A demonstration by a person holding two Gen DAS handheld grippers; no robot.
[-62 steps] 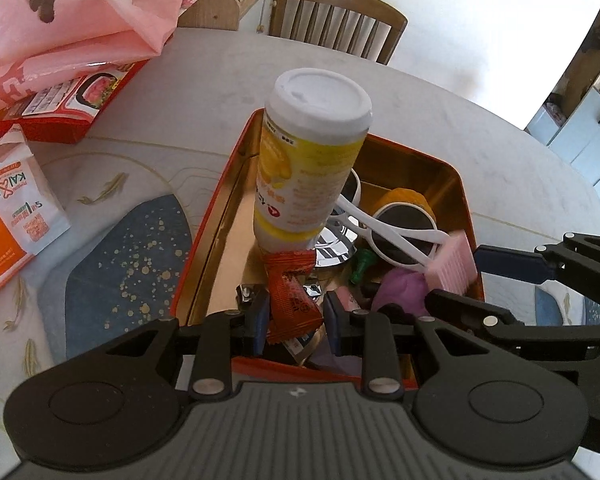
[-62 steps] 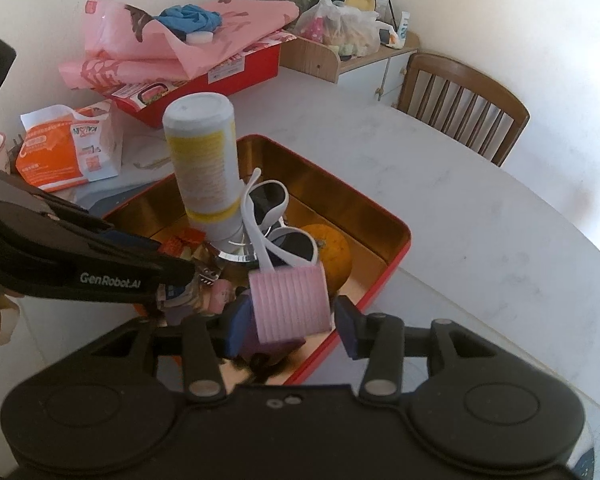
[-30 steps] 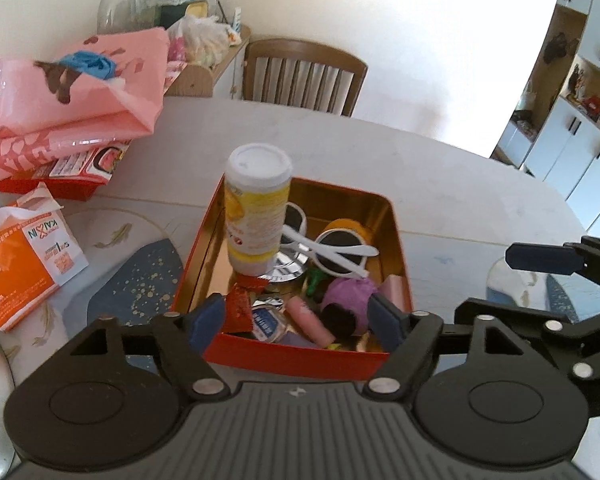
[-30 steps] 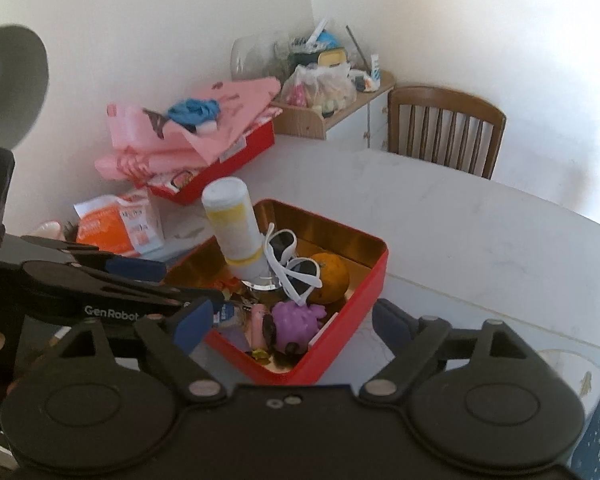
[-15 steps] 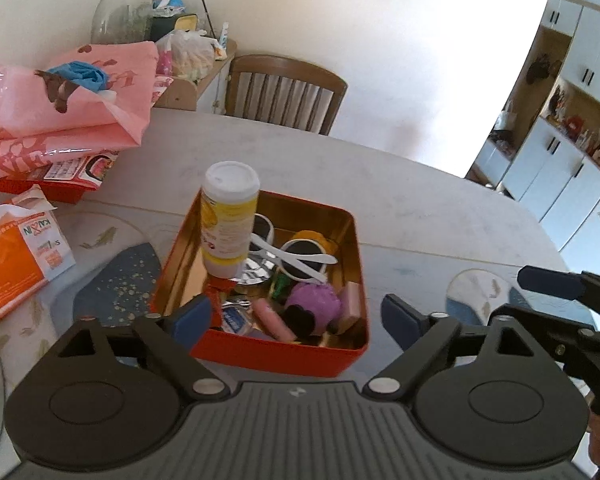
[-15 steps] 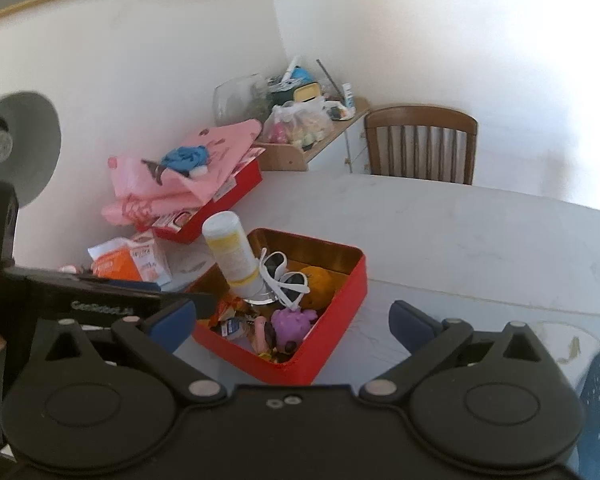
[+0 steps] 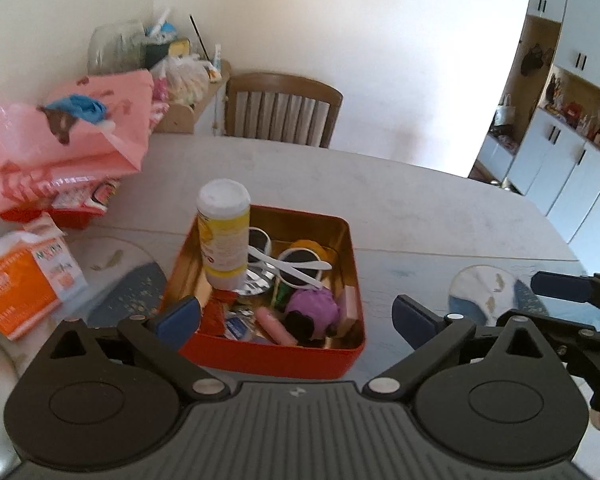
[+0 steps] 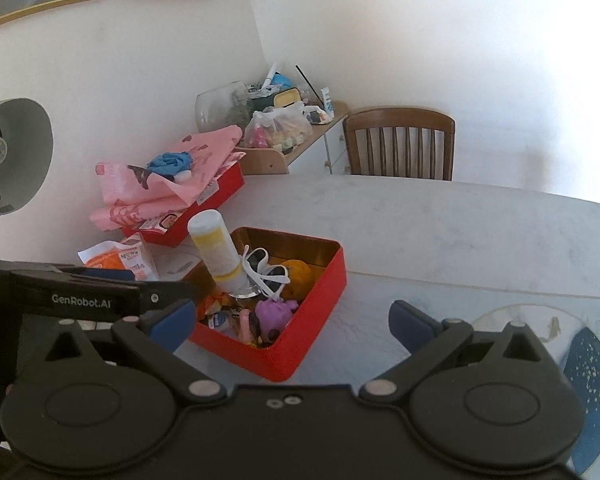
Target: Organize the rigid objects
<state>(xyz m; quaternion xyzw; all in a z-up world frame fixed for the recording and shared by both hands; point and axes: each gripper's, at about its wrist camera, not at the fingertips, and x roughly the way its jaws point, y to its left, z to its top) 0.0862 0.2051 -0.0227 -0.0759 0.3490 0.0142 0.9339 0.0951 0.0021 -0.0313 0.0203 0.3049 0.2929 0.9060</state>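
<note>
A red tin (image 7: pixel 268 356) with a gold inside stands on the pale table. In it are an upright white and yellow bottle (image 7: pixel 224 236), white sunglasses (image 7: pixel 296 264), a purple toy (image 7: pixel 314 306), a pink block (image 7: pixel 350 306), a red wrapper (image 7: pixel 216 312) and an orange round thing (image 7: pixel 308 246). My left gripper (image 7: pixel 296 318) hovers short of the tin's near wall, its jaws opening, with nothing gripped. In the right wrist view the tin (image 8: pixel 320 300) lies ahead and to the left of my right gripper (image 8: pixel 291 319), which is open and empty.
Left of the tin lie an orange packet (image 7: pixel 24 280) and a pink bag (image 7: pixel 60 140) on a red box. A wooden chair (image 7: pixel 284 108) stands at the far edge. Blue speckled mats (image 8: pixel 588 376) lie on either side of the tin. A grey lamp (image 8: pixel 16 152) is at the left.
Both grippers have let go of the red wrapper and the pink block, which now lie in the tin. Both have drawn back from the tin, and their jaws have spread wide.
</note>
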